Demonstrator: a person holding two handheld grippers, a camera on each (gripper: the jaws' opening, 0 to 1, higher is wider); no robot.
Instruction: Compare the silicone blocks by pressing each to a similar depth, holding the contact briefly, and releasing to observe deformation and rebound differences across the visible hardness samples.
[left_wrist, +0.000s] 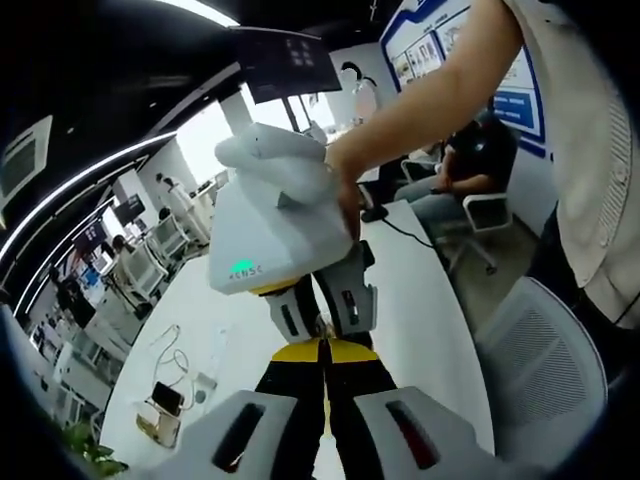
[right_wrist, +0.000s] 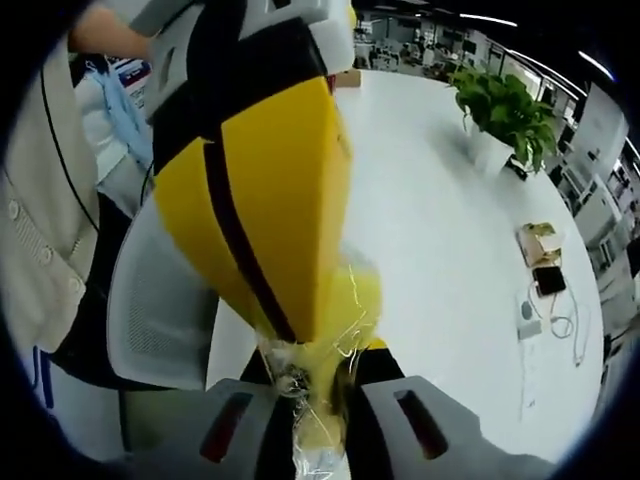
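Left gripper view showed its own fingers (left_wrist: 322, 420) rising from the bottom edge and drawn together, their yellow-and-black tips closed around something thin that could not be made out from this side. Just beyond them the right gripper (left_wrist: 322, 322) came down from above, its fingers meeting the left pair tip to tip, with a person's hand (left_wrist: 345, 190) wrapped around its white body. In the right gripper view, its own fingers were pressed on a clear plastic-wrapped yellow piece (right_wrist: 335, 385), crumpled and glossy, which the left gripper's yellow fingers (right_wrist: 300, 320) pinched from the opposite side; whether this was one of the silicone samples could not be told. So the piece hung between both grippers, lifted above the white table (right_wrist: 450, 250), not resting on it. This looked like a hold or squeeze step, or a handover of a wrapped sample, not a press against the table. The next move would probably call for one gripper to ease off gently while the other kept its grip. Farther along the table lay a phone and cables (right_wrist: 552, 290) and a potted plant (right_wrist: 505, 105); a white mesh chair (left_wrist: 555, 360) stood beside the table.
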